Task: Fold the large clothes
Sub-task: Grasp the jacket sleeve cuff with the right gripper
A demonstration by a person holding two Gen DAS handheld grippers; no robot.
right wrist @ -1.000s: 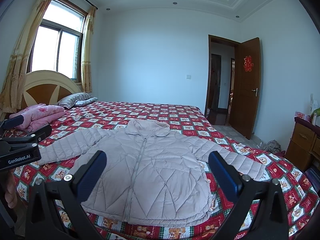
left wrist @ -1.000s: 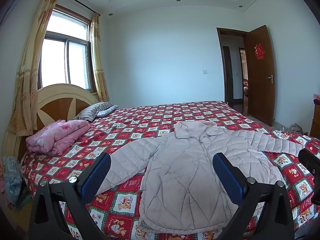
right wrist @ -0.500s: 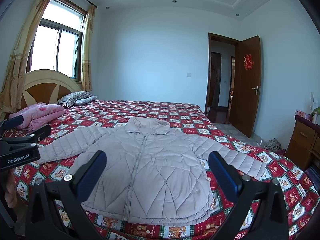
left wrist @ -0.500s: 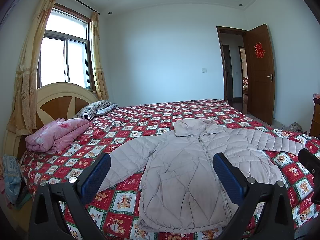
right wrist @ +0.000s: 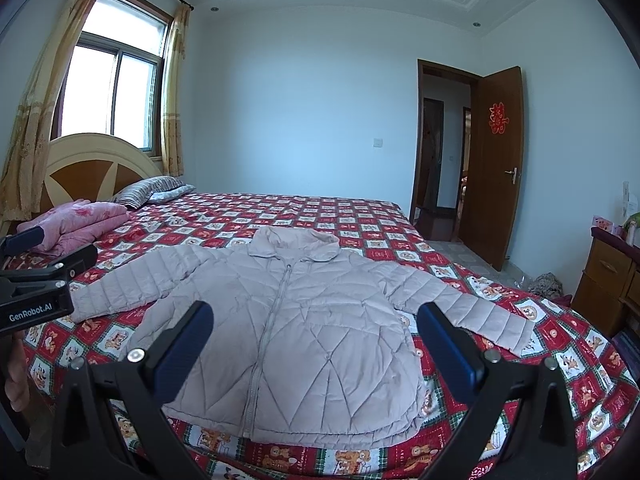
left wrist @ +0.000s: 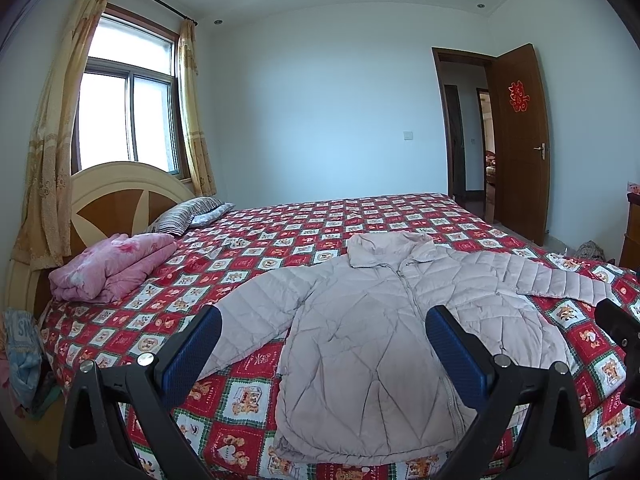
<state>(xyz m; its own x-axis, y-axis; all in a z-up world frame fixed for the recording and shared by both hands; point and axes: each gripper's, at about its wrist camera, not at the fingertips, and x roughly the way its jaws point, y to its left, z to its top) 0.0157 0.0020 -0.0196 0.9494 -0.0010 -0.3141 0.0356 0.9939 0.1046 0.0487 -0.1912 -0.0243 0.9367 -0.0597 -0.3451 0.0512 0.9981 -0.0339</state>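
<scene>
Jacket [right wrist: 296, 336] lies flat, zipped, sleeves spread, at near edge of bed [right wrist: 360, 216]; unchanged over last second, left tongs [left wrist: 324, 344] and right tongs [right wrist: 316, 340] hovering wide apart, folding not begun.

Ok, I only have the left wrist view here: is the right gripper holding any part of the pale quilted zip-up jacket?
Observer: No. In the right wrist view the right gripper is open with nothing between its jaws. The pale quilted zip-up jacket lies flat on the red checked bedspread.
Operator: A gripper finger hides part of the hem from me. Is it folded anywhere?
Observer: No, the hem runs flat and unbroken near the bed's front edge.
Operator: What's past the sleeve on the door side?
Observer: A wooden chest of drawers stands beside the bed, apart from that sleeve's cuff.
</scene>
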